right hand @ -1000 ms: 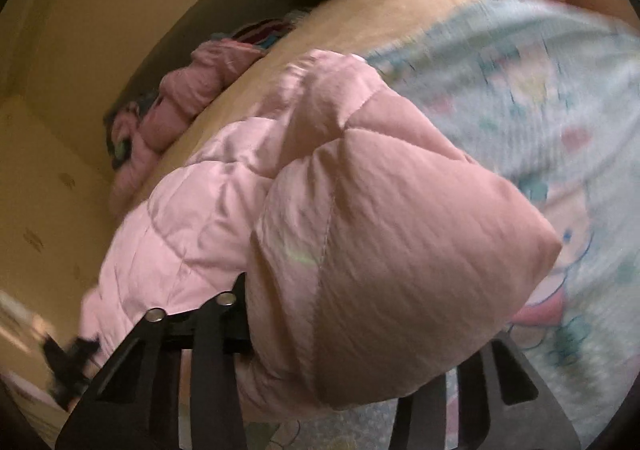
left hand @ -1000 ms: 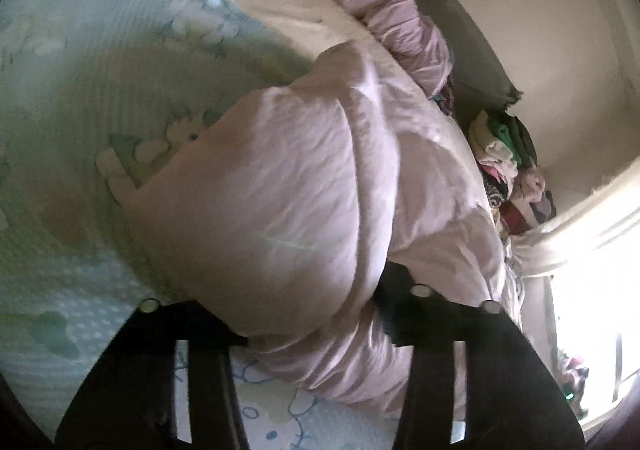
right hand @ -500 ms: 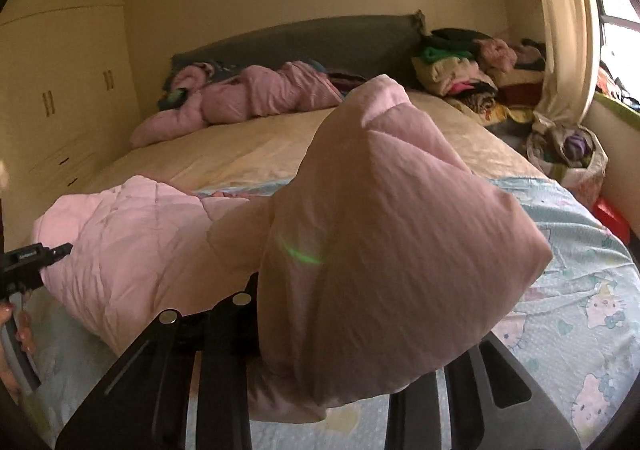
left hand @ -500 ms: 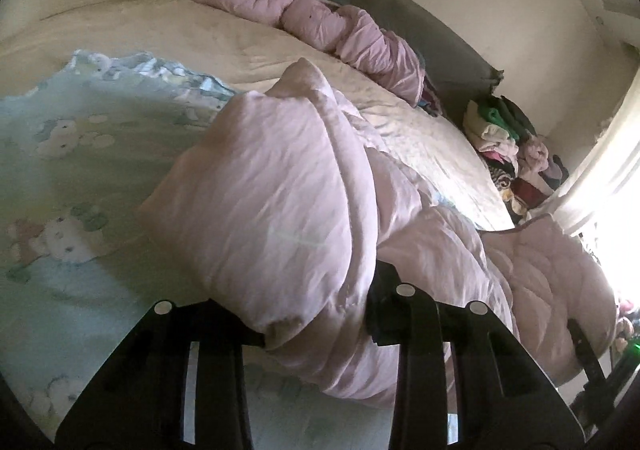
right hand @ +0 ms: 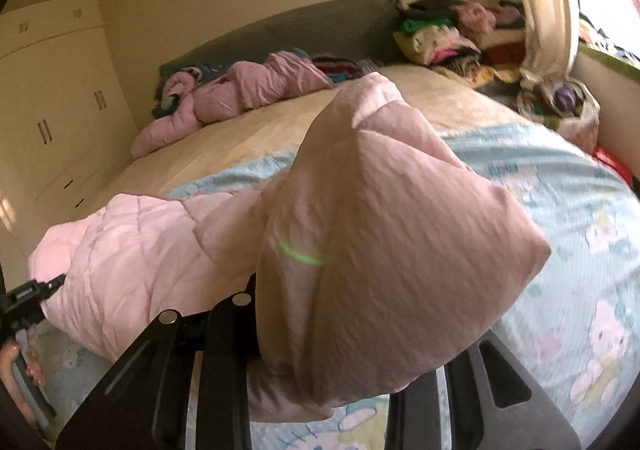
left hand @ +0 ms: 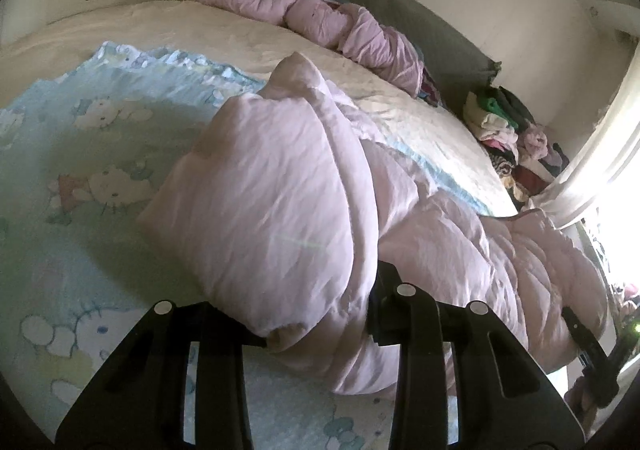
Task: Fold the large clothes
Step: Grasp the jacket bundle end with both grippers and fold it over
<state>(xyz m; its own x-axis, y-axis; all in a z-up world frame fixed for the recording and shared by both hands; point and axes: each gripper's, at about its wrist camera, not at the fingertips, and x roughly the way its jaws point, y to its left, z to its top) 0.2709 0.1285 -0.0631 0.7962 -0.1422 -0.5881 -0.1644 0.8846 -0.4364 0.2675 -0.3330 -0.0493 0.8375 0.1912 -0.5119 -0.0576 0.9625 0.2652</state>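
Observation:
A large pink quilted blanket (left hand: 280, 201) is held up over the bed between both grippers. My left gripper (left hand: 316, 324) is shut on one bunched corner of it. My right gripper (right hand: 332, 366) is shut on another corner (right hand: 384, 250), which stands up in a puffy fold in front of the camera. The rest of the blanket (right hand: 120, 262) stretches to the left toward the other gripper (right hand: 28, 298). The right gripper shows at the right edge of the left wrist view (left hand: 592, 350). The fingertips are hidden in fabric.
The bed carries a light blue cartoon-print sheet (left hand: 80, 177) over a cream cover (right hand: 248, 133). Another crumpled pink blanket (left hand: 320, 21) lies by the grey headboard (right hand: 312, 33). Piled clothes (right hand: 448, 33) sit by the curtain and window. Wardrobes (right hand: 52, 109) stand left.
Both grippers have lifted and tilted up from looking down at the bed to looking across it, carrying the blanket corners with them. The grips have not changed.

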